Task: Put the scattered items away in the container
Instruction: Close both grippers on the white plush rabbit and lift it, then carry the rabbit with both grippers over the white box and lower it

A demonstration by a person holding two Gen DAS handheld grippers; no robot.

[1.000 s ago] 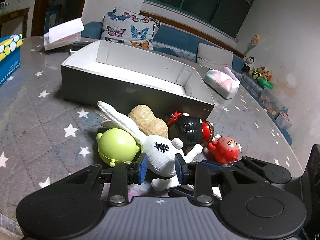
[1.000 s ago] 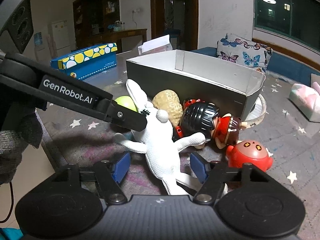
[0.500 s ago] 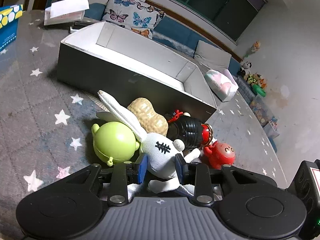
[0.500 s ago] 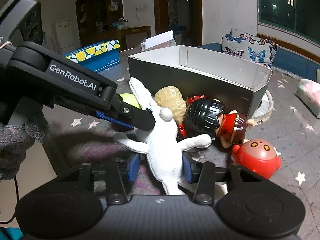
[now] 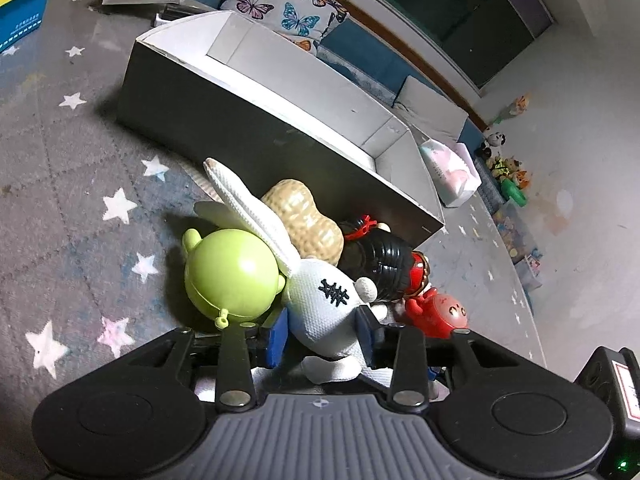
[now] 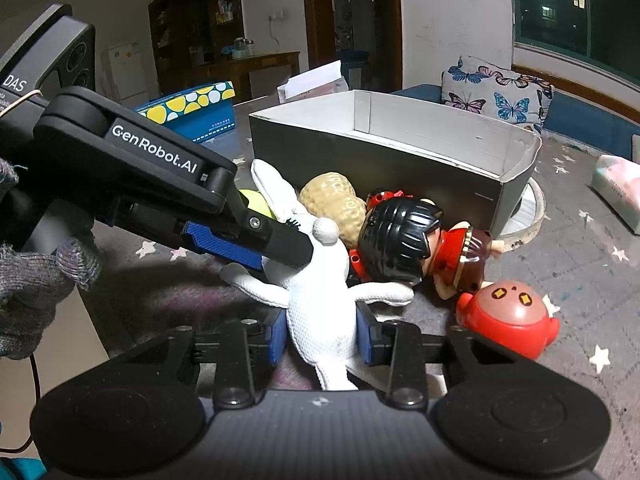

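the right gripper has just been closing and its blue pads now press on the lower body of the white rabbit plush, which lies on the star-patterned table cover at six o'clock in the right wrist view. the left gripper has just been opening; in its own view the rabbit's head sits between its blue pads, with the right pad close against the fabric and a narrow gap at the left pad, so whether it still grips i cannot tell. in the right wrist view that gripper reaches in from nine o'clock, its tip at the rabbit's head, with a gloved hand behind it. the other toys are bunched against the rabbit: a green round toy at its ten o'clock in the left view, a peanut-shaped toy at twelve, a black-haired doll at one in the right view, and a red round figure at three. the grey open box stands just behind the pile at twelve o'clock; what can be seen of its white inside is bare.
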